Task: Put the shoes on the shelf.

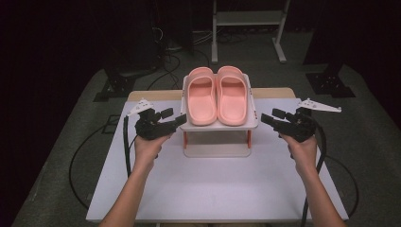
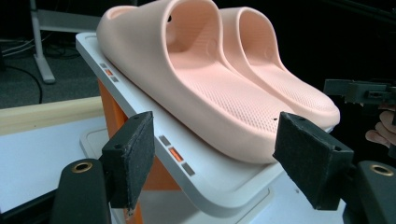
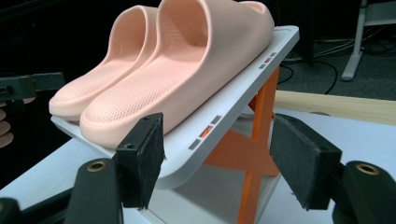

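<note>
Pointing away lengthwise: pink slippers (image 1: 217, 94).

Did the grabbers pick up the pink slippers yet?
Not yet. Both slippers sit side by side on the tilted rack. The left gripper and right gripper wait open beside it, holding nothing. All the grabbing and lifting looks left to do.

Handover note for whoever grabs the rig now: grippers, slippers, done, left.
Left gripper: open, holding nothing, at the rack's left edge.
Right gripper: open, holding nothing, just off the rack's right edge.
Pink slippers: side by side on the sloped top shelf of the small white rack, toes toward the person; the rack stands on the white table.
Done: nothing gripped yet; both slippers sit untouched.
Left: probably close in and lift the slippers off the shelf, one per gripper.
</note>
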`<state>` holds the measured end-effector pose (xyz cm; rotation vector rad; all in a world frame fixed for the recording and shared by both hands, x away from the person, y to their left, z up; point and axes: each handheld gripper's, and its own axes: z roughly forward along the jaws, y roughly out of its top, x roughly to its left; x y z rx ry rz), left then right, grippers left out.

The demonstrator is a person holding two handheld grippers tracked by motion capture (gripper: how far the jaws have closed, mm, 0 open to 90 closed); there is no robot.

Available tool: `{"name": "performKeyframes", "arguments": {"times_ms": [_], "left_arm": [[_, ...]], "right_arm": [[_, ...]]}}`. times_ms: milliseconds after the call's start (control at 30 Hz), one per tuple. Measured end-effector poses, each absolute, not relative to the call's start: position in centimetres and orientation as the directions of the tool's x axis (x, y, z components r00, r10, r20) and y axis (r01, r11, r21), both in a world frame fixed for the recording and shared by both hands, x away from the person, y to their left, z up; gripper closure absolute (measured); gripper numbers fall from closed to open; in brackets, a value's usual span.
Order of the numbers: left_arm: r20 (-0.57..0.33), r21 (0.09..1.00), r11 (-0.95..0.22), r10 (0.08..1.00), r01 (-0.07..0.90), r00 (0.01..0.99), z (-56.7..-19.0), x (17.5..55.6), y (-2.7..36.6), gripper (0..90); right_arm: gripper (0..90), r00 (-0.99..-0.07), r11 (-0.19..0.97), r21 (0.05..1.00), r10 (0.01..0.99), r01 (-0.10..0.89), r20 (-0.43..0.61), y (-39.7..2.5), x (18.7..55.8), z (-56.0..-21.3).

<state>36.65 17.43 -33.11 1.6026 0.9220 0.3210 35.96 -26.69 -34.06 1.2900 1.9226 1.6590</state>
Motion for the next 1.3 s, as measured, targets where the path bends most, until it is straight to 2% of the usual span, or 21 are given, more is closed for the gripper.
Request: {"name": "performKeyframes", "arguments": {"times_ms": [467,1300], "left_arm": [[-0.291,0.919,0.026,0.719,0.394,0.631,-34.5,35.9,18.2,21.1],[-0.319,0.913,0.054,0.713,0.404,0.625,-37.1,34.4,19.4,16.3]], "right_arm": [[35.8,-0.55,-0.067,0.903,0.773,0.425,0.316,-27.4,35.2,-35.0],[34.1,-0.555,-0.08,0.898,0.761,0.433,0.336,-28.6,33.6,-37.2]]}}
